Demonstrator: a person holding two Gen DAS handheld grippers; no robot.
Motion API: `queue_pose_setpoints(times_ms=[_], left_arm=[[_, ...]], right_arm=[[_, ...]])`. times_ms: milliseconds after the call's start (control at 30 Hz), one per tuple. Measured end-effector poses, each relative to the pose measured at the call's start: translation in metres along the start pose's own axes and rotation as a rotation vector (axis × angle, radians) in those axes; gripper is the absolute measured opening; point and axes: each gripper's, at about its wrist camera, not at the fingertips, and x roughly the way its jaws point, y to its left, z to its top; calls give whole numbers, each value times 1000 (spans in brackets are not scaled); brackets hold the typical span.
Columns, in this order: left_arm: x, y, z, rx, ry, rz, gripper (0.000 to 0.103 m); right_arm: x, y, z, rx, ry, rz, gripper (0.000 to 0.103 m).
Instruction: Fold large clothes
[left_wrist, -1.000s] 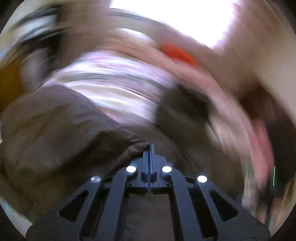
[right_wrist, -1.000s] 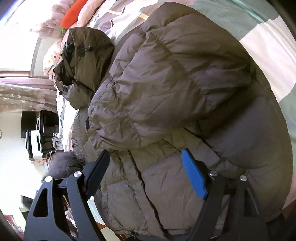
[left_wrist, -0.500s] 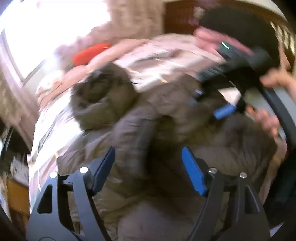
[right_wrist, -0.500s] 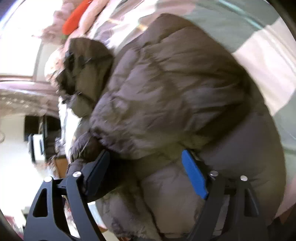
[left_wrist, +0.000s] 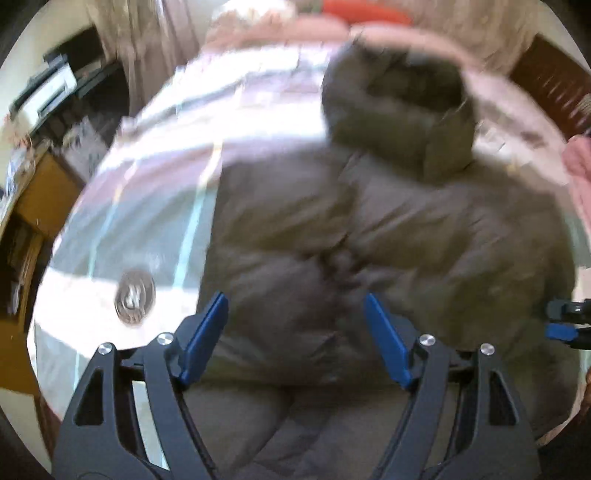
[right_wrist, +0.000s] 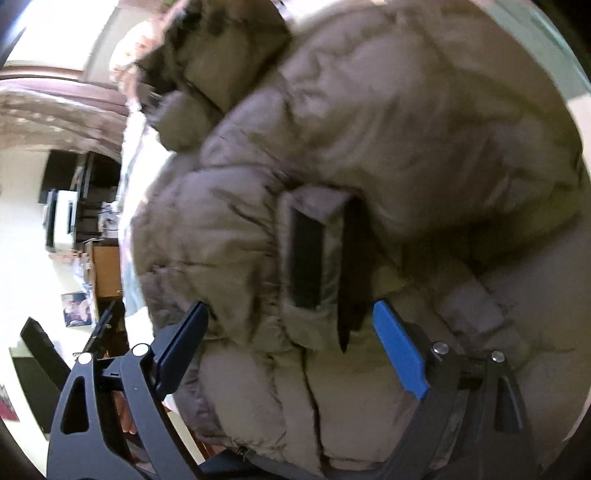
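Motion blur is smearing the jacket (left_wrist: 388, 229) and bed (left_wrist: 147, 192); the round emblem (left_wrist: 135, 297) is staying unreadable; right tool (left_wrist: 565, 325) is running off-frame.

The left hand-held gripper (left_wrist: 295, 338) points forward and down, its two black arms spread into a wide V and its blue pads (left_wrist: 205, 338) well apart with nothing pressed between them. The right hand-held gripper (right_wrist: 290, 349) tilts steeply downward, and its jaws have just been opening further; they now stand wide, the blue pads (right_wrist: 400, 350) clear of any grip, with only a dark strap end hanging loose in the gap. In the left wrist view the tip of the right hand-held gripper (left_wrist: 565, 321) shows at the right edge
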Motion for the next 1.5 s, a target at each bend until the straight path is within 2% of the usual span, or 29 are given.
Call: queue_pose_setpoints(times_ms=[33, 67, 100, 167, 200, 300, 333, 367, 400, 467, 500, 600, 633, 667, 700, 733, 767, 833, 867, 933, 1000, 1100, 1133, 1167, 1233, 1400, 1433, 1500], left_arm=[[16, 4, 1, -11, 46, 8, 78], [26, 6, -1, -17, 79, 20, 78], [38, 9, -2, -25, 116, 41, 78], [53, 17, -8, -61, 188, 60, 78], [57, 22, -12, -95, 217, 44, 80], [65, 38, -15, -201, 250, 13, 82], [66, 43, -15, -219, 252, 24, 82], [67, 46, -15, -231, 250, 49, 84], [68, 50, -15, -247, 246, 83, 86], [69, 62, -16, -320, 237, 123, 86], [70, 65, -16, -345, 237, 120, 86], [69, 74, -15, -410, 230, 103, 86], [69, 73, -15, -416, 232, 96, 86], [69, 72, -14, -416, 235, 93, 86], [67, 69, -14, -412, 235, 93, 86], [64, 66, -13, -408, 231, 91, 86], [59, 63, -12, -405, 220, 86, 86], [49, 60, -6, -394, 171, 86, 86], [43, 56, -4, -384, 147, 91, 86], [34, 51, 2, -350, 95, 106, 86], [37, 42, 6, -312, 101, 127, 86], [58, 38, 3, -299, 175, 149, 86], [64, 40, 0, -307, 199, 152, 86], [68, 42, -3, -320, 218, 149, 87], [74, 52, -7, -369, 238, 126, 90], [77, 57, -8, -350, 232, 150, 90], [78, 56, -9, -337, 235, 157, 90], [79, 55, -9, -324, 246, 162, 91]], right_arm=[[9, 8, -1, -49, 11, -29, 70], [15, 13, -2, -83, 19, -62, 34], [18, 22, -3, -112, 17, -93, 21], [14, 40, 1, -140, -43, -72, 12], [10, 52, 3, -171, -78, -80, 11], [-10, 107, 4, -384, -266, -131, 10], [-20, 124, 0, -468, -340, -112, 10], [-35, 145, -9, -581, -437, -50, 10], [-46, 159, -16, -645, -499, -18, 10], [-58, 168, -18, -655, -543, 40, 10], [-59, 164, -13, -621, -542, 52, 10], [-40, 128, 23, -473, -481, -78, 12], [-28, 110, 39, -415, -442, -153, 22], [-17, 96, 49, -377, -400, -214, 40], [-10, 77, 61, -322, -352, -272, 50], [-8, 57, 69, -250, -324, -283, 64], [-11, 42, 73, -189, -316, -251, 69], [-26, 22, 74, -67, -315, -159, 71], [-33, 22, 72, -52, -334, -141, 73], [-39, 32, 69, -112, -346, -111, 79], [-33, 46, 65, -181, -330, -109, 79], [-6, 56, 65, -212, -247, -107, 79], [3, 57, 63, -217, -227, -107, 73], [8, 55, 60, -221, -213, -108, 47], [14, 58, 57, -223, -193, -124, 26], [-3, 77, 46, -342, -365, -299, 24], [0, 71, 49, -337, -358, -312, 24], [16, 52, 60, -299, -261, -334, 26]])
